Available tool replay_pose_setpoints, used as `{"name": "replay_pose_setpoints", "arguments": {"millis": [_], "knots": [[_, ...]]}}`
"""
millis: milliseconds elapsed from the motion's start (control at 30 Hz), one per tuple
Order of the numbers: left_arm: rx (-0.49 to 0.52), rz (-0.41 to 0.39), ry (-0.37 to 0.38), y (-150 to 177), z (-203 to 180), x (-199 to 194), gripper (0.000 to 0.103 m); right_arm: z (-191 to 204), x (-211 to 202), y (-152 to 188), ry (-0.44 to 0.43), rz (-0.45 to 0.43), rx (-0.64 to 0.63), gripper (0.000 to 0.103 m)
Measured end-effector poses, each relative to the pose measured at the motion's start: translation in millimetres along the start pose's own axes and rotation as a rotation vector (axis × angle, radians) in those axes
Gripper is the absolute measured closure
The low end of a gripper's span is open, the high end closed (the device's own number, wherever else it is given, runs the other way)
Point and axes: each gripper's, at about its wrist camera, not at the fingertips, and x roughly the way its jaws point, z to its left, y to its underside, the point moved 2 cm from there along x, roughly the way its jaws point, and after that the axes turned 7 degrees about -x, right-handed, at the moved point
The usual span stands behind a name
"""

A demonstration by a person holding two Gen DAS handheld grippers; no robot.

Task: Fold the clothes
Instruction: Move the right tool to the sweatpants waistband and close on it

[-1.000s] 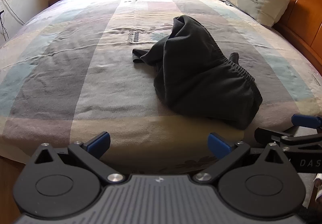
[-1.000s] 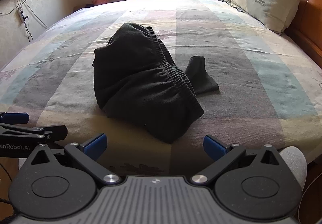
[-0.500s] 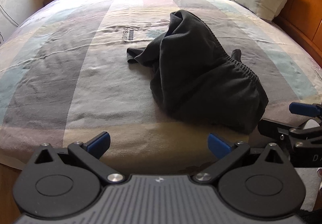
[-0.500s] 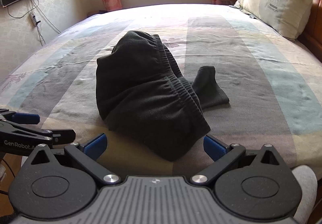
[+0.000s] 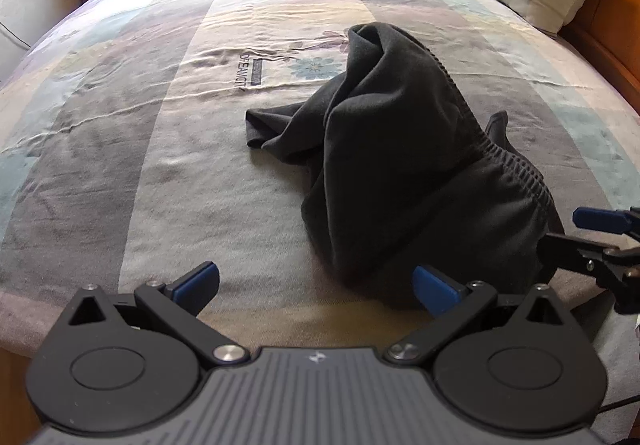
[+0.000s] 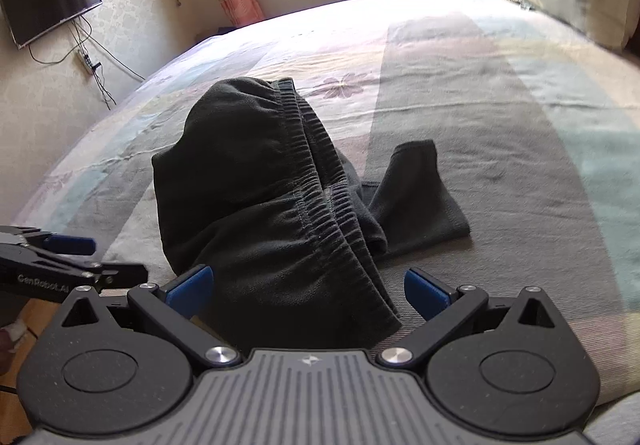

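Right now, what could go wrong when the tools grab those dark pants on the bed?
1. The pants lie in a crumpled heap, so the open right tool might pinch several layers at the waistband and lift a tangle.
2. One leg sticks out apart from the heap; it may drag and twist.
3. The left tool is open at the heap's near edge and could snag the sheet too.

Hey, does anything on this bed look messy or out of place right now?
Yes: the dark pants lie in a crumpled heap on the bedspread, elastic waistband bunched on top, one leg end sticking out sideways. Nothing else stands out.
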Motion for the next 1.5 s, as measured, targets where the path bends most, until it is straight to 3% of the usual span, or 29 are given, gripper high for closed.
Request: {"name": "replay_pose_setpoints", "arguments": {"millis": [467, 667, 800, 933, 1100, 1233, 1367, 1500], "knots": [[0.016, 0.077, -0.017, -25, -9, 49, 0.000, -2, 29, -24, -0.215, 0.022, -0.024, 0.000], [-0.026, 0.046, -0.012, -37, 6, 49, 0.000, 2, 17, -33, -0.379, -0.045, -0.053, 0.000], [-0.037, 0.033, -0.018, -42, 11, 46, 0.001, 4, 36, -39, -0.411, -0.034, -0.109, 0.000], [-0.045, 0.024, -0.047, -42, 17, 43, 0.001, -1, 57, -44, -0.456, 0.013, -0.065, 0.000], [-0.082, 0.022, -0.039, -39, 29, 43, 0.001, 1, 61, -42, -0.545, -0.021, -0.137, 0.000], [-0.113, 0.023, -0.030, -34, 37, 43, 0.001, -12, 85, -35, -0.600, 0.030, -0.032, 0.000], [-0.111, -0.001, -0.039, -29, 42, 40, 0.001, -12, 72, -47, -0.782, -0.035, 0.036, 0.000], [-0.097, -0.007, -0.044, -26, 46, 40, 0.001, -8, 81, -50, -0.767, 0.009, 0.023, 0.000]]}}
